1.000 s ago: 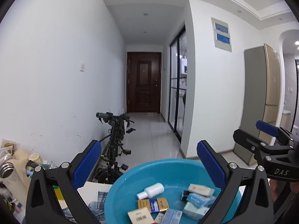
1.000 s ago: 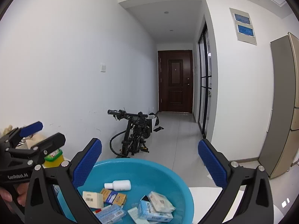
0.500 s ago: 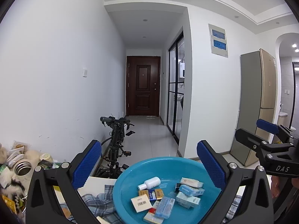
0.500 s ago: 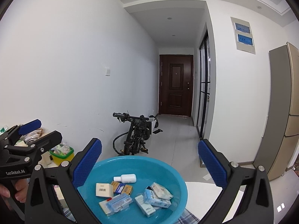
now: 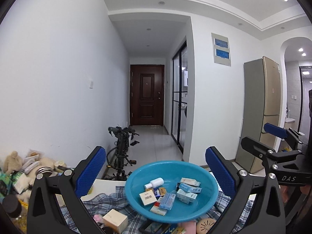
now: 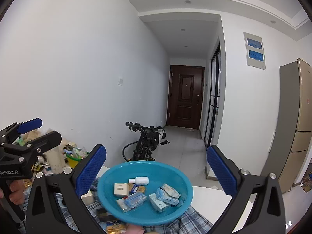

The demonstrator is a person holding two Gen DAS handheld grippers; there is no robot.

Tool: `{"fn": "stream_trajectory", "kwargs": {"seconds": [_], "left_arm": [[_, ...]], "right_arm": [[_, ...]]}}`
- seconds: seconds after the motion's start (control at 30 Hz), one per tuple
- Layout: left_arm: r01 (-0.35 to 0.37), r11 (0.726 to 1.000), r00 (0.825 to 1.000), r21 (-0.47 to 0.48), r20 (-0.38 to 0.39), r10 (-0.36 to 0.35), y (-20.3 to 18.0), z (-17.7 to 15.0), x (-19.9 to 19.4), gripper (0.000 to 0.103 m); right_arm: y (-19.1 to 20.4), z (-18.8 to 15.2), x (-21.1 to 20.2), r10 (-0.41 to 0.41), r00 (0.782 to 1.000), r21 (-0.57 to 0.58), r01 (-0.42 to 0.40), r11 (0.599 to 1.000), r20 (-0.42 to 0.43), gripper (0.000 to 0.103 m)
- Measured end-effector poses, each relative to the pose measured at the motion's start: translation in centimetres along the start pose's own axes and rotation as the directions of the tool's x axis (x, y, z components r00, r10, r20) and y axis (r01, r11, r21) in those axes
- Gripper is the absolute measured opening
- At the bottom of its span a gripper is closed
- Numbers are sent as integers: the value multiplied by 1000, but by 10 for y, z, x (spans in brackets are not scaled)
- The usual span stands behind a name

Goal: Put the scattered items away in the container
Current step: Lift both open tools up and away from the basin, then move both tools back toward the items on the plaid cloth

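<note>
Left tongs: spread wide, nothing between the blue pads, held above the near side of the basin. Seen from the right wrist view at far left, gripped by a hand.

Right tongs: likewise spread wide and empty, above the basin. Seen from the left wrist view at far right.

Basin: round, blue, resting on a checked cloth on a white surface.

Contents of basin: small white bottle lying on its side at the far part; white box with barcode to the left; several pale blue boxes to the right; further small packets between them.

Outside the basin, near edge of the cloth: cream box at left; round tan disc at right; flat packets partly hidden under the rim.

Surroundings: heap of soft toys and jars at far left; folding bicycle against the wall; dark door at the corridor's end; tall fridge at right.
</note>
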State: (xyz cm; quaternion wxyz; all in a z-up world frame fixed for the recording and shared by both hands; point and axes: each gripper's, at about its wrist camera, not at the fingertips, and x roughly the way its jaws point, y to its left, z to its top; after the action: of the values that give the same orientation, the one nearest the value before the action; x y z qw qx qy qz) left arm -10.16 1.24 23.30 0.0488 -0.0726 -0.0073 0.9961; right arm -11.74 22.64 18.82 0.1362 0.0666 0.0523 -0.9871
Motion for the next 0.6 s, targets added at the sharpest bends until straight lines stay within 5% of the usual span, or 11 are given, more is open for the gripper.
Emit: {"fn": "stream_trajectory", "kwargs": {"seconds": [0.27,0.6], "left_arm": [[33,999,999,-2,5,-33,3,0,-56,103],[25,1000,998,-4,-62,-25,9,-28,-68,103]], "right_arm": [[14,1,-42,10,1000,-1,-10,1000,24,103],[21,-25,-55,26,999,19,-26,999,-30,103]]}}
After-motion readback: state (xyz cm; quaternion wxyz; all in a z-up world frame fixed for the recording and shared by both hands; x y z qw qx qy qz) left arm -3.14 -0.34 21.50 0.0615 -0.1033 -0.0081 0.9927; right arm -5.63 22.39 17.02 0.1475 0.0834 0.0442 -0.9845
